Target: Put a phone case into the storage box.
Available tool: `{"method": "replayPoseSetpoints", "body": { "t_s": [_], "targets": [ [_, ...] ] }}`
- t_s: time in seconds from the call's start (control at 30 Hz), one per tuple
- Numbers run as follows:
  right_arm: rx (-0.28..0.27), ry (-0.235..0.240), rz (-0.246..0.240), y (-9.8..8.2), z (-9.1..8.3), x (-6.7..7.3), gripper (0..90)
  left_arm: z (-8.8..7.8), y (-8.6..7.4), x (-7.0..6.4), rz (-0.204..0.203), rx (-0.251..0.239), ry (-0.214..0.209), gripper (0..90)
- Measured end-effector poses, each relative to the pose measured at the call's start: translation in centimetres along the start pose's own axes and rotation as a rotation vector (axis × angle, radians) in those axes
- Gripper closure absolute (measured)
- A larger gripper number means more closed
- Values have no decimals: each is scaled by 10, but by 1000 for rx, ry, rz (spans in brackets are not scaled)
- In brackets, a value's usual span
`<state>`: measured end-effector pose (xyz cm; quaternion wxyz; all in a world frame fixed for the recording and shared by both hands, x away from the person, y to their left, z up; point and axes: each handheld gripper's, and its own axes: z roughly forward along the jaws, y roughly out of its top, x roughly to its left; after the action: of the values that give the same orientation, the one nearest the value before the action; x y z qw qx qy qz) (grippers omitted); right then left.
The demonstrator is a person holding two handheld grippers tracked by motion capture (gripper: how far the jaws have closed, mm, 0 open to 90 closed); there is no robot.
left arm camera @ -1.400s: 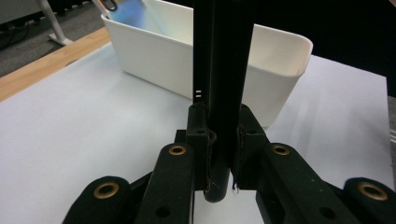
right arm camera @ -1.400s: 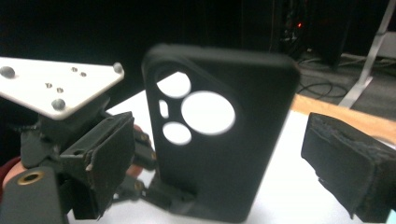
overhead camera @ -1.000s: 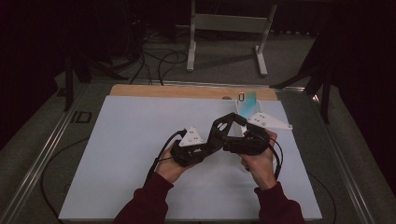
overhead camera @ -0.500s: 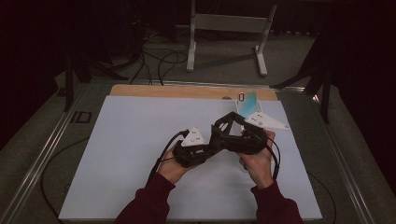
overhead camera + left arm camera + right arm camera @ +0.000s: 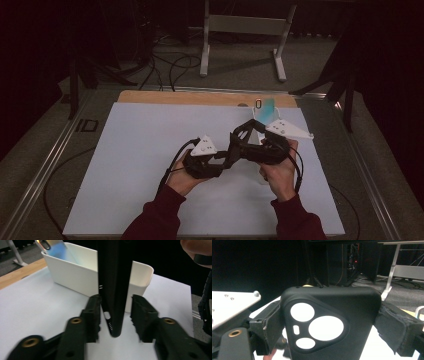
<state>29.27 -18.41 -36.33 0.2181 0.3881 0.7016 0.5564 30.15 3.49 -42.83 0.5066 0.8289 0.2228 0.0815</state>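
Black phone case (image 5: pixel 329 325) mid-table, clamped across its width by right gripper (image 5: pixel 329 322); left gripper (image 5: pixel 116 315) jaws just opened, case between, untouched. Risk: single grip slips, case drops near white bin (image 5: pixel 75 270).

Dark maroon sleeves (image 5: pixel 157 220) down to the wrists. Left tongs (image 5: pixel 115 315): black, blocky, with ribbed inner pads (image 5: pixel 93 315) and brass-coloured bushings (image 5: pixel 75 320) set in the arms. Right tongs (image 5: pixel 329 322): black too, pads (image 5: pixel 395 326) faced in worn, frayed dark padding. White three-cornered plate (image 5: pixel 204 146) studded with small screws atop each. Black cable (image 5: pixel 167 172) looping back from the body.
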Motion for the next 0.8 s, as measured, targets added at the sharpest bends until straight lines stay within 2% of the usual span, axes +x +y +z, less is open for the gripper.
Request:
{"method": "replayPoseSetpoints", "body": {
  "t_s": [0.1, 0.2, 0.3, 0.4, 0.6, 0.7, 0.8],
  "targets": [
    [6, -1, 2, 0, -1, -2, 136, -4, -1, 2, -1, 0, 17, 474],
    [9, 5, 0, -1, -2, -5, 136, -12, -2, 3, -2, -14, 35, 360],
    [8, 2, -1, -1, -3, -7, 136, -18, -4, 5, -5, -20, 79, 248],
    [8, -1, -2, 0, -4, -9, 136, -24, -6, 10, -25, -27, 114, 159],
    [9, -12, -12, 2, -5, -14, 135, -38, -13, 19, -40, -34, 175, 83],
    [9, -18, -10, 3, -6, -16, 135, -45, -16, 25, -64, -34, 218, 32],
    [6, -26, -12, 4, -8, -18, 134, -52, -18, 30, -78, -29, 238, 0]
  ]
}}
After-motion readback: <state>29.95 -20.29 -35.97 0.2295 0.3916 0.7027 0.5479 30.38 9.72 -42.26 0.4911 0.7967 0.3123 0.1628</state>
